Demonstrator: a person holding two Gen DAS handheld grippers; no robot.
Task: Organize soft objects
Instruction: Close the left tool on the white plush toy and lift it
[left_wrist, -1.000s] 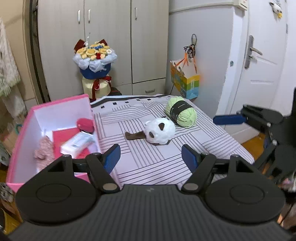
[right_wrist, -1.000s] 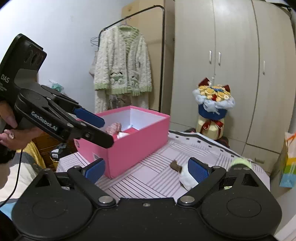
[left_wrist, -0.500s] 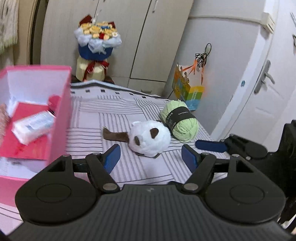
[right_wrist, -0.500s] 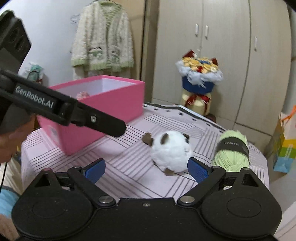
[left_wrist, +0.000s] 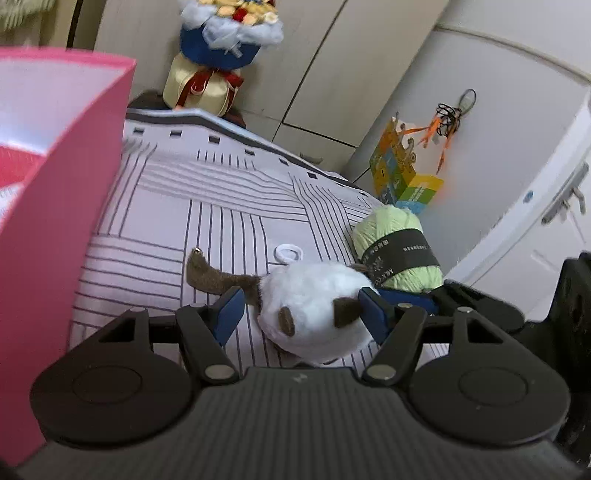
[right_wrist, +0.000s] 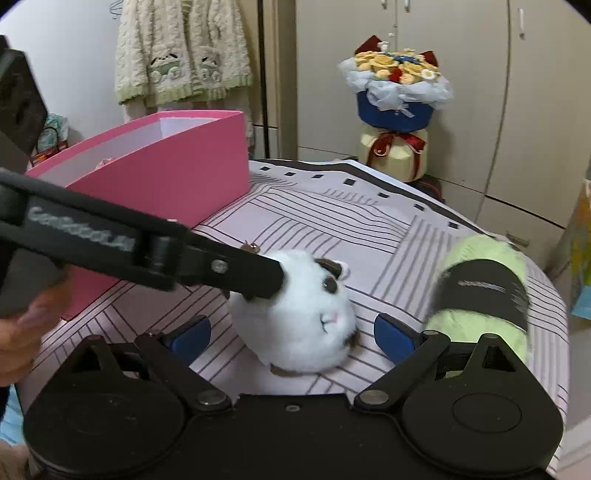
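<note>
Both claws have closed in around plush toy (left_wrist: 314, 314).

This is a lived-in room of a home, likely a bedroom. Tall wardrobe doors (right_wrist: 406, 92) line the wall, a knitted cardigan (right_wrist: 181, 51) hangs beside them, and a gift bouquet (right_wrist: 397, 96) stands behind the cloth-covered worktop (right_wrist: 332, 206).

Striped table (left_wrist: 229, 192) — pink box (right_wrist: 166, 173), plush toy (left_wrist: 314, 314), yarn (left_wrist: 399, 243).

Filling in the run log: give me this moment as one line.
left gripper: jaws closing around white plush toy | right gripper: open, plush between jaws | green yarn: on table | pink box: open
</note>
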